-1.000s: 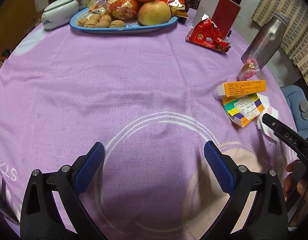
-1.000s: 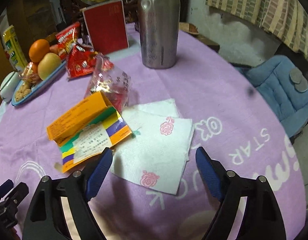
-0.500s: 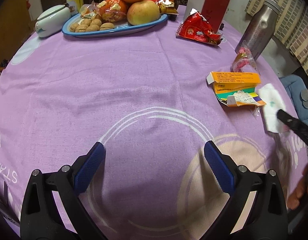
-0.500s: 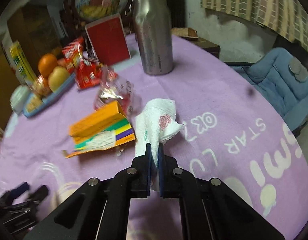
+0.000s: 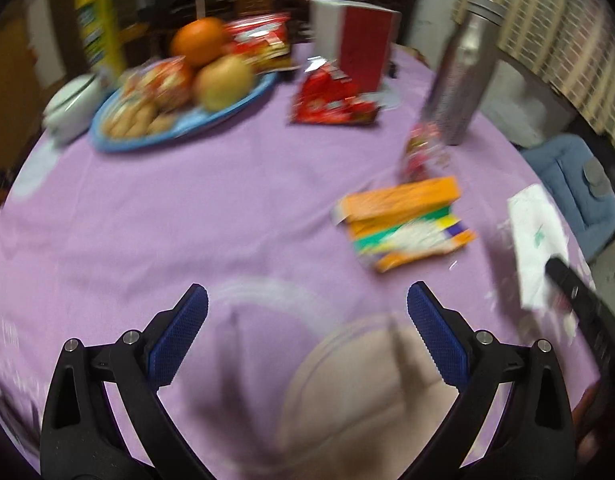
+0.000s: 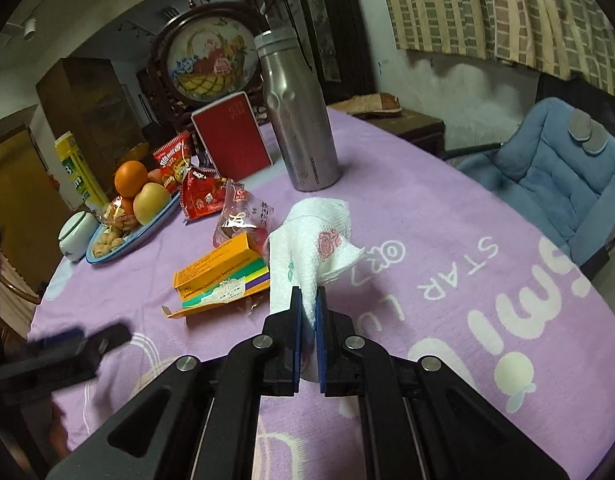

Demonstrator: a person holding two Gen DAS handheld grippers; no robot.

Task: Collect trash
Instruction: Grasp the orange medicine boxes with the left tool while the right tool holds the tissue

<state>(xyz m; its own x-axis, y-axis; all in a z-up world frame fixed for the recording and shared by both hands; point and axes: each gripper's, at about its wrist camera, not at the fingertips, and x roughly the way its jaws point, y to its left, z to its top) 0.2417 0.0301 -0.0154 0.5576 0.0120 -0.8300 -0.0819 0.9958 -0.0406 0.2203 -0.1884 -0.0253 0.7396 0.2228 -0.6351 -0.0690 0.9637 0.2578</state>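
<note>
R hand-held gripper (image 6: 307, 300) clenched on white paper napkin (image 6: 307, 240), held up off purple bench (image 6: 447, 208); R wrist view shows the pinch sharp, w/ orange box (image 6: 219, 272) just left and steel bottle (image 6: 299, 120) far behind. L hand-held gripper (image 5: 307, 316) spread wide, grasping nothing, over bare cloth. L wrist view is blurred but adds napkin at far right by the other gripper's tip.

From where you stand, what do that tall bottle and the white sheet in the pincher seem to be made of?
The bottle looks like brushed stainless steel: dull grey sheen, a dent near the shoulder. The sheet is probably a paper napkin: thin, embossed, printed with roses, drooping limp from the right gripper.
</note>
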